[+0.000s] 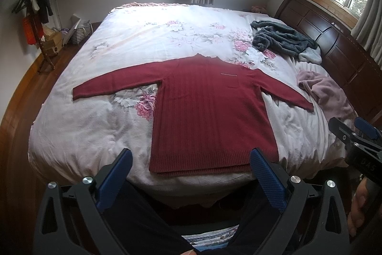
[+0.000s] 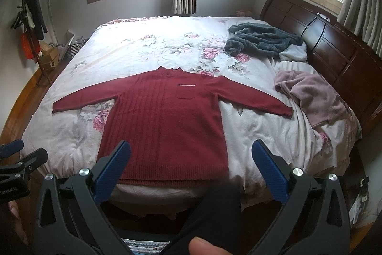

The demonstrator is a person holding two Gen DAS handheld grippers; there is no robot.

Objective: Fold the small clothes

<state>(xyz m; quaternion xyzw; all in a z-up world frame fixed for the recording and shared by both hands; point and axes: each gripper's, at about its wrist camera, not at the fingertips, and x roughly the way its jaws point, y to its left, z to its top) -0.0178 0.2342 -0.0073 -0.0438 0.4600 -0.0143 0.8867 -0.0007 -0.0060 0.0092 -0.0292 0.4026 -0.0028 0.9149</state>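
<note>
1. I see the left gripper (image 1: 191,159) held off the foot of the bed (image 1: 78,135), fingers spread wide, nothing between them.
2. Right gripper (image 2: 191,154) same pose: jaws apart, empty, above the near edge.
3. Red sweater (image 1: 203,111) lies flat, front up, near the foot of the bed, sleeves out to both sides, hem toward me.
4. Grey garment (image 1: 281,40) and pink garment (image 1: 322,90) are crumpled by the headboard (image 1: 334,40), apart from the sweater.
5. Left view catches the right gripper at its right edge; right view shows the sweater's chest pocket (image 2: 186,93) clearly, plus a thumb (image 2: 205,246) at bottom.
</note>
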